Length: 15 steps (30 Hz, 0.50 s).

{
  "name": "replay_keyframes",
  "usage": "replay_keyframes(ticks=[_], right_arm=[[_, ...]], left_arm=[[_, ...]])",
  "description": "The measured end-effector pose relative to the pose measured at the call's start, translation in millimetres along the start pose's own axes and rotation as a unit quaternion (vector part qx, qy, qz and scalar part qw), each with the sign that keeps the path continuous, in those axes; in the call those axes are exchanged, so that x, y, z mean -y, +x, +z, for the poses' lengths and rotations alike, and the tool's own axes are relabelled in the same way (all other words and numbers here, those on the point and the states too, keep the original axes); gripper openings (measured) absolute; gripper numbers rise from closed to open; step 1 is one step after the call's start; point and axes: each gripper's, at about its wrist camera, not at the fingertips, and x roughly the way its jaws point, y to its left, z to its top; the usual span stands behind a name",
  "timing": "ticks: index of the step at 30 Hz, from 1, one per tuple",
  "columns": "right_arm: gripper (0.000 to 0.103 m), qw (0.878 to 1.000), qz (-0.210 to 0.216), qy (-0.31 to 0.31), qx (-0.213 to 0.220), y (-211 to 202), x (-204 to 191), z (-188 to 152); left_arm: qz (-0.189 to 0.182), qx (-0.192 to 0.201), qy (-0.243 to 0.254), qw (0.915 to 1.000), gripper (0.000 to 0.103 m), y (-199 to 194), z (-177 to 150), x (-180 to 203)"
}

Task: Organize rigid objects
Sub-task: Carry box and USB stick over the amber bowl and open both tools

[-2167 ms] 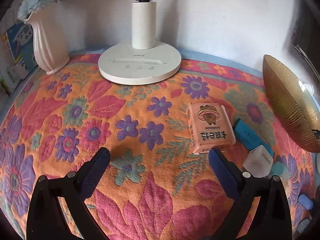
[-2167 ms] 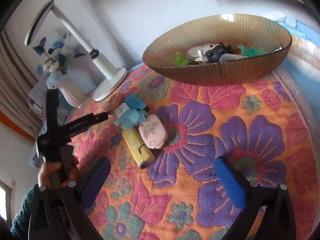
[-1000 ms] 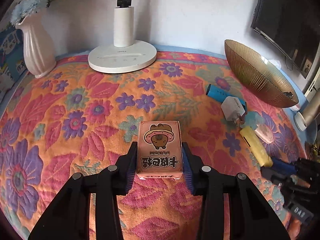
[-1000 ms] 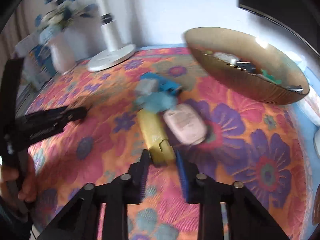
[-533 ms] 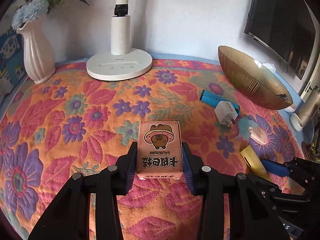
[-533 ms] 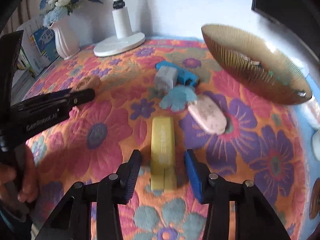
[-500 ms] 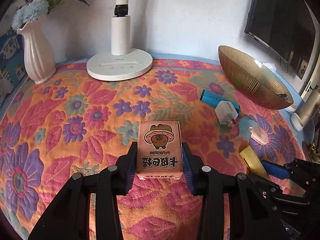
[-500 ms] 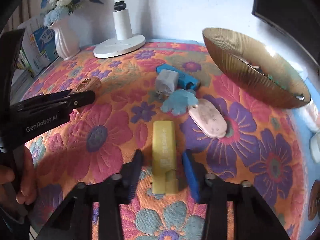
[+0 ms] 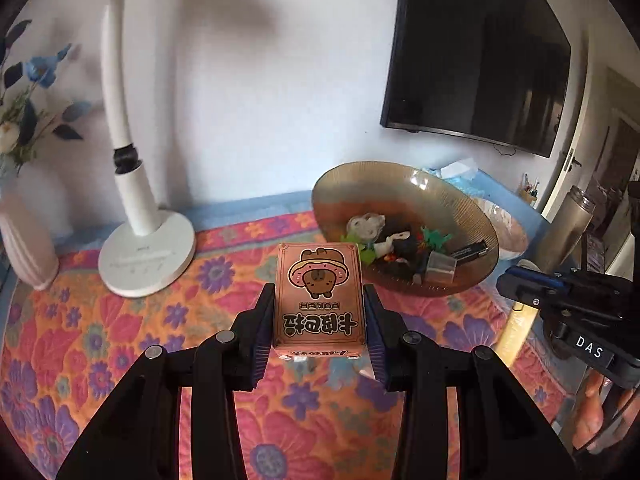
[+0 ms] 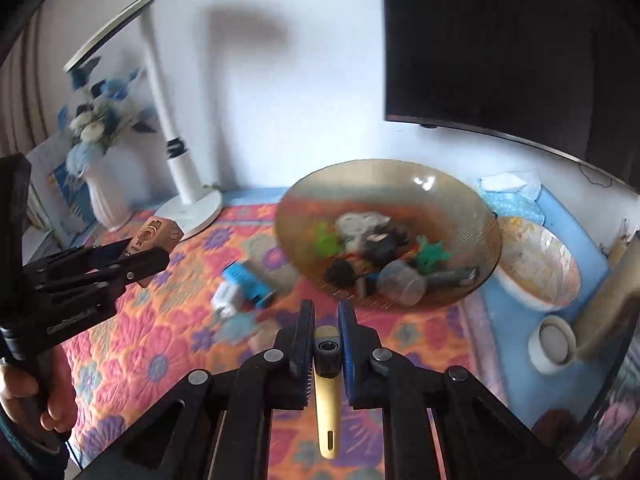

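Card box [image 9: 319, 300] sits squeezed between the left gripper [image 9: 318, 334] fingers, up off the flowery cloth [image 9: 100, 332], while the right gripper [image 10: 325, 354] pinches a yellow tool [image 10: 327, 396] near the brown bowl [image 10: 486, 240] of little toys.

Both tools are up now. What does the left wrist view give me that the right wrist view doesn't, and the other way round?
Left wrist only: the card box's printed face, clamped in the left tool. Right wrist only: the yellow stick end-on in the right tool, the blue item and white plug on the cloth, and the roll of tape. Both: the amber bowl with small things inside, the lamp base, the TV.
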Motion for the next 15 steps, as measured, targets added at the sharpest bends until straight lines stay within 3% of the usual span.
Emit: replay_keyframes(ticks=[3, 8, 15], right_arm=[[0.011, 1.000, 0.014, 0.008, 0.002, 1.6, 17.6, 10.5], [0.011, 0.999, -0.029, 0.005, 0.038, -6.9, 29.2, 39.2], [0.011, 0.987, -0.149, 0.005, 0.055, 28.5, 58.9, 83.6]], left_arm=[[-0.016, -0.005, -0.005, 0.9999, 0.038, 13.0, 10.3, 10.8], [-0.032, -0.002, -0.001, 0.9995, 0.038, 30.3, 38.3, 30.4], [-0.057, -0.028, 0.010, 0.9979, 0.038, 82.1, 68.8, 59.2]])
